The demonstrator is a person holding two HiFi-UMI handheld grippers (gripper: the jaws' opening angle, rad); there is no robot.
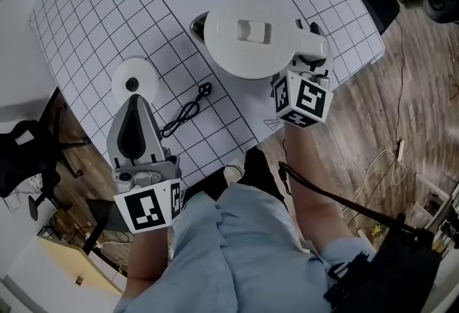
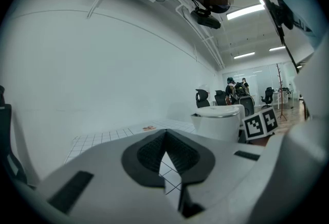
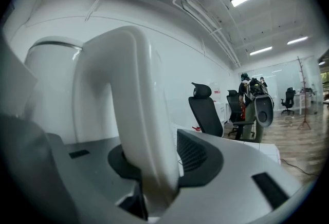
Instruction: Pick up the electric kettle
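Observation:
A white electric kettle (image 1: 247, 35) stands on the gridded white table (image 1: 100, 10), its handle (image 1: 312, 46) pointing toward me. My right gripper (image 1: 310, 60) straddles that handle. In the right gripper view the handle (image 3: 128, 105) runs upright between the jaws; the right pad (image 3: 198, 153) shows a slim gap to it, so the gripper (image 3: 154, 159) is open. My left gripper (image 1: 135, 100) is shut and empty, with its tips over the near edge of the round kettle base (image 1: 133, 75). From the left gripper (image 2: 165, 135) view the kettle (image 2: 218, 121) appears to the right.
A black power cord (image 1: 188, 110) lies coiled on the table between the base and the kettle. The table's near edge runs diagonally just ahead of my hands, with wooden floor (image 1: 373, 132) beyond it. Black office chairs (image 3: 205, 110) stand nearby.

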